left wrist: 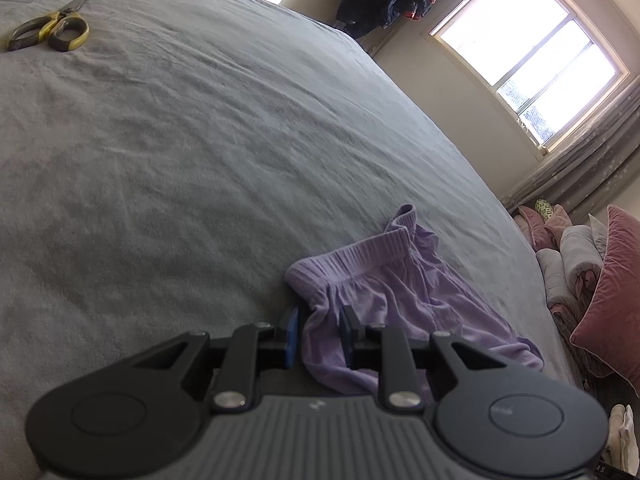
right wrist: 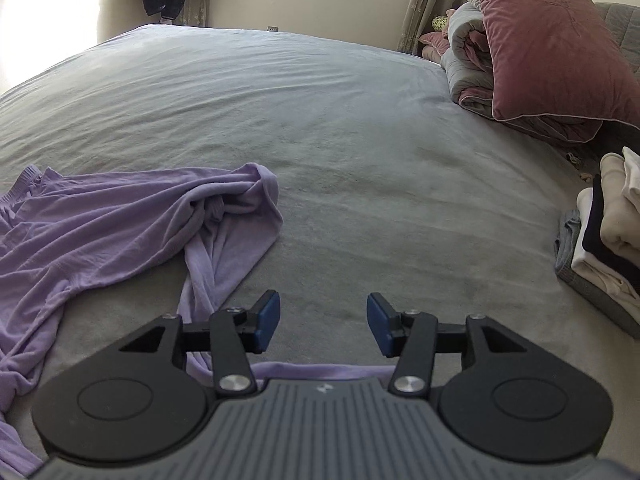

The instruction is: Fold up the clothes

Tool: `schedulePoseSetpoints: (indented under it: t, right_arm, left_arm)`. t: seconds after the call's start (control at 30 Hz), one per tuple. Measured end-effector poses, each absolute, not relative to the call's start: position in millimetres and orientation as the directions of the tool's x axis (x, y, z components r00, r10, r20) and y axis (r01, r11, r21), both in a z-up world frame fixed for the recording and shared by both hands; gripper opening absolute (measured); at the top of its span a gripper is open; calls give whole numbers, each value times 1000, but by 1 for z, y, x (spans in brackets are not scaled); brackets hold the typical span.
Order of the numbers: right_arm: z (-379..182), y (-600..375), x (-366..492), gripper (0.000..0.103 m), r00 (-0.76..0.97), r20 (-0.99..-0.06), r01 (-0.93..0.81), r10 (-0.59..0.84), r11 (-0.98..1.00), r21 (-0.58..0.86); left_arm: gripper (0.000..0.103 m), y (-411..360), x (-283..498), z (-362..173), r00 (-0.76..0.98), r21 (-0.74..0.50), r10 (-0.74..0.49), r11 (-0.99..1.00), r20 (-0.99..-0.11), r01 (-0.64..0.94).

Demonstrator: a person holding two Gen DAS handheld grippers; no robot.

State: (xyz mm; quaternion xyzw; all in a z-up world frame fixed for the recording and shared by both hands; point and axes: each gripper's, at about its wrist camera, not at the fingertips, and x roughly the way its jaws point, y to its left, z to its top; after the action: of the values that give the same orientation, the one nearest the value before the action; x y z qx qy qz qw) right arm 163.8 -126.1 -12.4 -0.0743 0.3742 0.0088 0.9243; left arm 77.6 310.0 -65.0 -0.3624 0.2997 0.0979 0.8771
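We see our left gripper point(left wrist: 319, 336) with its blue pads pinched on a bunched fold of the soft lilac knit garment point(left wrist: 394, 292), just below its ribbed waistband, which stands up in a curl beyond the fingertips; the jaws are narrow, with only the cloth between them. The garment lies on the wide grey bed sheet point(left wrist: 192, 152), near the edge of the bed that faces the window wall. In the right wrist view the same lilac garment point(right wrist: 120, 216) spreads in loose folds across the left part of the sheet point(right wrist: 360, 152), with a strip of it running under our right gripper point(right wrist: 323, 320). That gripper's jaws stand about half apart, and nothing lies between its blue pads point(right wrist: 267, 316), only bare sheet beyond them. A pair of yellow-handled scissors point(left wrist: 50, 28) lies on the sheet well away from the garment, at the far left of the left wrist view. To the right we see a dusty-pink velvet pillow point(right wrist: 552, 40) leaning on a rolled grey quilt point(right wrist: 468, 52), and nearer us a stack of folded cream, white and dark clothes point(right wrist: 608, 232)
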Motion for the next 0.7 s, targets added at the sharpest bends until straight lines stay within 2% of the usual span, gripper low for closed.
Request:
schedulePoseSetpoints:
  t: [0.27,0.57,0.7]
  right_arm:
    - [-22,-182,114,54,693,-721,-61,-2,996,-62]
    - [-45,-214,74,54,697,-716,-7,38,999,47]
    - [-50,-218,63,54,725,-685,-16,66,997,80]
  left_arm:
    - [23,299,69,-59,790,-573,-58,722,-610,-389]
    - [24,253,55,-40,785,-562,-154,780,-600,-276]
    - [32,224,56,-31,780,-574,-255,803,-572,-159]
